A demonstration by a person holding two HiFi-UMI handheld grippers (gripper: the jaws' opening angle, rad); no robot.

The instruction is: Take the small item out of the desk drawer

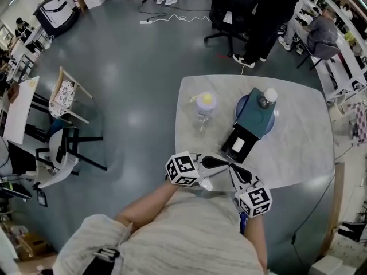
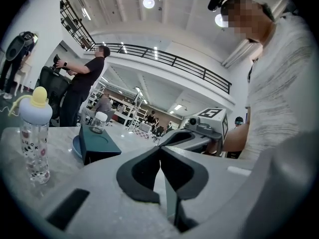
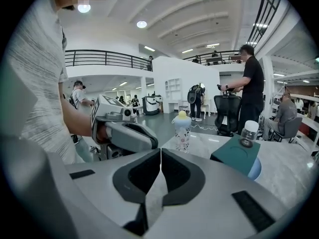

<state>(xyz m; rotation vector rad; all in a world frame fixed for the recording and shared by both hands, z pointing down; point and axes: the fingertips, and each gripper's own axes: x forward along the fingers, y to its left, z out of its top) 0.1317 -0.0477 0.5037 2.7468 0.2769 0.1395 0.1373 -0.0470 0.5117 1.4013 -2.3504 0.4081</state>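
A small teal desk drawer unit point(image 1: 256, 114) stands on a blue plate point(image 1: 241, 105) in the middle of the marble table point(image 1: 304, 148). Its drawer point(image 1: 241, 142) is pulled out toward me, and a small white item point(image 1: 237, 146) lies inside. A little lidded jar point(image 1: 267, 98) sits on top of the unit. My left gripper point(image 1: 225, 164) and right gripper point(image 1: 233, 167) hover side by side at the table's near edge, short of the drawer. Both are shut and hold nothing. The jaw tips meet in the left gripper view point(image 2: 160, 151) and in the right gripper view point(image 3: 160, 153).
A baby bottle point(image 1: 205, 105) with a yellow top stands left of the drawer unit. A person point(image 1: 269, 16) stands by a black office chair point(image 1: 229, 10) beyond the table's far edge. Chairs point(image 1: 66, 96) stand on the floor to the left.
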